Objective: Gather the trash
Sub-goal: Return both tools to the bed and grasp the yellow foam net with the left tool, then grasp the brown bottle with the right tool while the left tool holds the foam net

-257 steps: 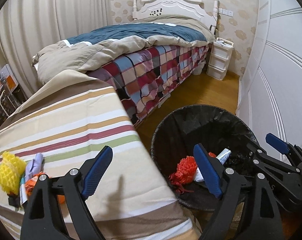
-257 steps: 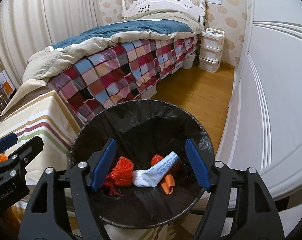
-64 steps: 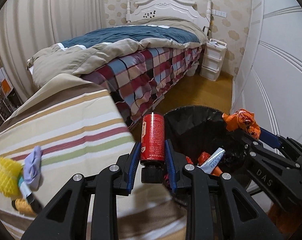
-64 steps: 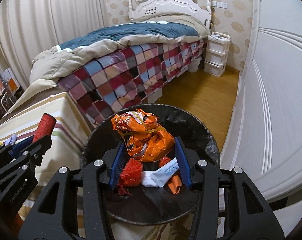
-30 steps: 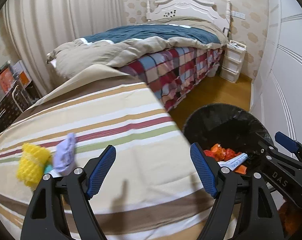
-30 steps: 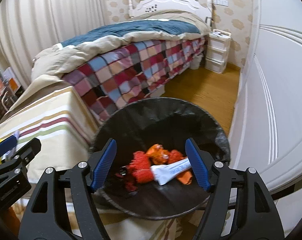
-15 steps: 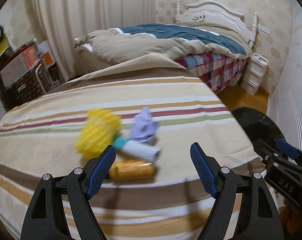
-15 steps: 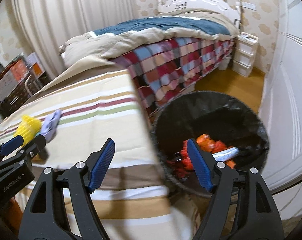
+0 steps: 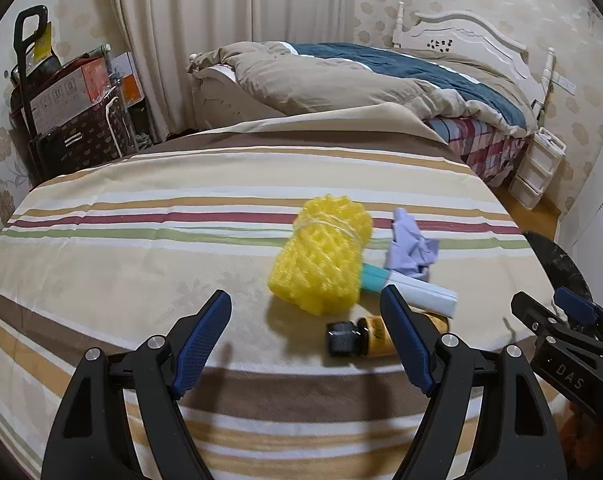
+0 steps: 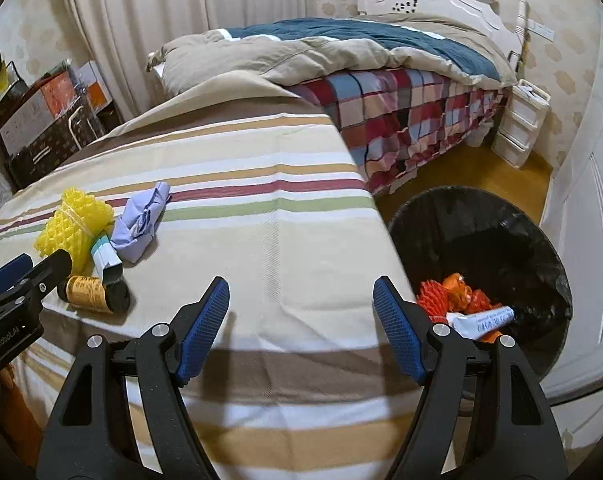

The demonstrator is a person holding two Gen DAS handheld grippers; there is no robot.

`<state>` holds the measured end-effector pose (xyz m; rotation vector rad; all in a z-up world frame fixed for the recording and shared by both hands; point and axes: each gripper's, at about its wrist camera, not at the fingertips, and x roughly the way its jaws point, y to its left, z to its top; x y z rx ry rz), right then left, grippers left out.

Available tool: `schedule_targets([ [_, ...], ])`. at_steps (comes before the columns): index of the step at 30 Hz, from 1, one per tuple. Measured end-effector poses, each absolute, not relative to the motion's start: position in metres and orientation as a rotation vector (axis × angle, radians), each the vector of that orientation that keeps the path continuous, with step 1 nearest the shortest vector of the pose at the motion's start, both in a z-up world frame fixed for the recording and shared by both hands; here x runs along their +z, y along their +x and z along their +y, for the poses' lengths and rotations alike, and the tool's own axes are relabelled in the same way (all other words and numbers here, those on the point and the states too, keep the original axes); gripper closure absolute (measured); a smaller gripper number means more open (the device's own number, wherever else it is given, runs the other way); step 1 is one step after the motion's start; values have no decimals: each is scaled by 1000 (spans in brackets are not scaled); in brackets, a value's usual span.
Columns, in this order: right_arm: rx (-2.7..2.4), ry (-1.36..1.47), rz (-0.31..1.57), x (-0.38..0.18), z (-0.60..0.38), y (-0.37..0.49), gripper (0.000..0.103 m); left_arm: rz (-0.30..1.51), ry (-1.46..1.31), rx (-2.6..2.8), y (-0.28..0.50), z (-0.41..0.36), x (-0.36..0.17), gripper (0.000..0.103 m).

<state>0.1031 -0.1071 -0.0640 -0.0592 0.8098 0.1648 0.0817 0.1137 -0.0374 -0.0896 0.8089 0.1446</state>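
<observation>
On the striped cloth: knobbly yellow foam net, crumpled lilac tissue, a white tube pointing right, an amber bottle lying cap-left — my left gripper and right gripper both spread, empty.

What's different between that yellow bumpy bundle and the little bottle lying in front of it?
The yellow foam net bundle is bright yellow, knobbly and tied with string; the small bottle is smooth, amber, with a black cap. The bundle is clearly bulkier than the bottle. Both lie on the striped cloth, uncollected, near the open left gripper.
</observation>
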Motion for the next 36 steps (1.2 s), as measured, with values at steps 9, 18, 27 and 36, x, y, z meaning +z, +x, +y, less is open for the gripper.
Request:
schedule_targets([
  [9, 172, -82, 834, -67, -94, 115, 30, 852, -98, 100, 100, 125, -47, 26],
  [18, 167, -82, 841, -69, -94, 117, 30, 867, -94, 51, 102, 123, -51, 55],
  [27, 174, -94, 828, -67, -91, 113, 30, 851, -107, 83, 88, 135, -47, 57],
  [36, 242, -127, 840, -70, -64, 107, 30, 863, -145, 150, 51, 169, -49, 57],
])
